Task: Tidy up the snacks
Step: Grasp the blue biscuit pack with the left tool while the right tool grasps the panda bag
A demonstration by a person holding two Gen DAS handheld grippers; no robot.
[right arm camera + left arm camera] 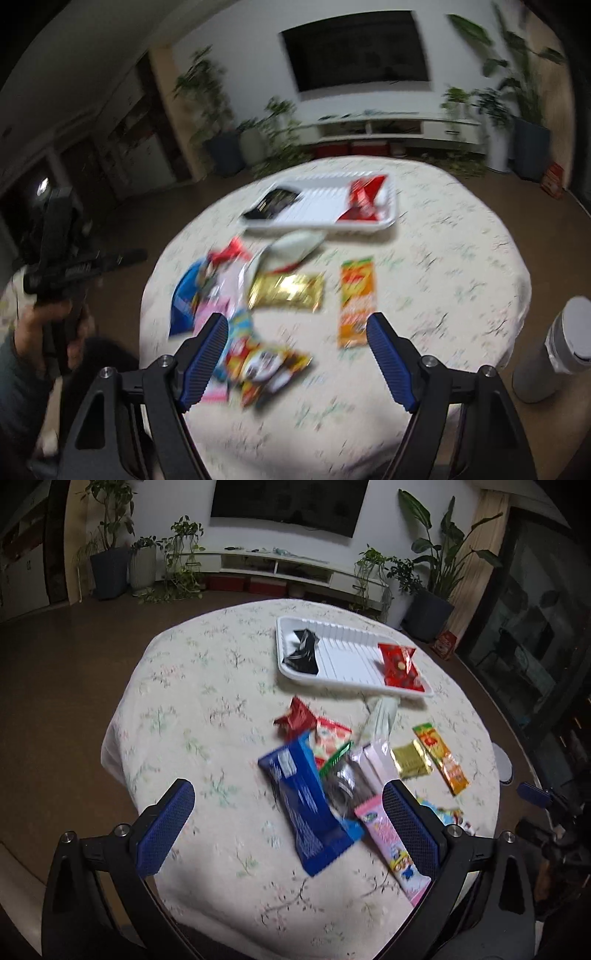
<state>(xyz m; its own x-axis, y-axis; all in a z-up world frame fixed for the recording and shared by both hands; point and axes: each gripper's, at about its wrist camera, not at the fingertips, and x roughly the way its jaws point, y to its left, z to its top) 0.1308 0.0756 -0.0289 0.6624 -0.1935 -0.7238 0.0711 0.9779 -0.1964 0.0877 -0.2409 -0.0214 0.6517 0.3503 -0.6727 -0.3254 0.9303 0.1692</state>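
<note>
From the left wrist, the left gripper stands wide open and empty above a blue foil snack packet near the round cloth-covered table's near edge; a white ribbed plastic tray toward the far edge holds a black wrapper and a red one. From the right wrist, the right gripper gapes empty over loose packets, a long orange packet just beside its right finger.

Wall television, potted plants, white cylinder.
</note>
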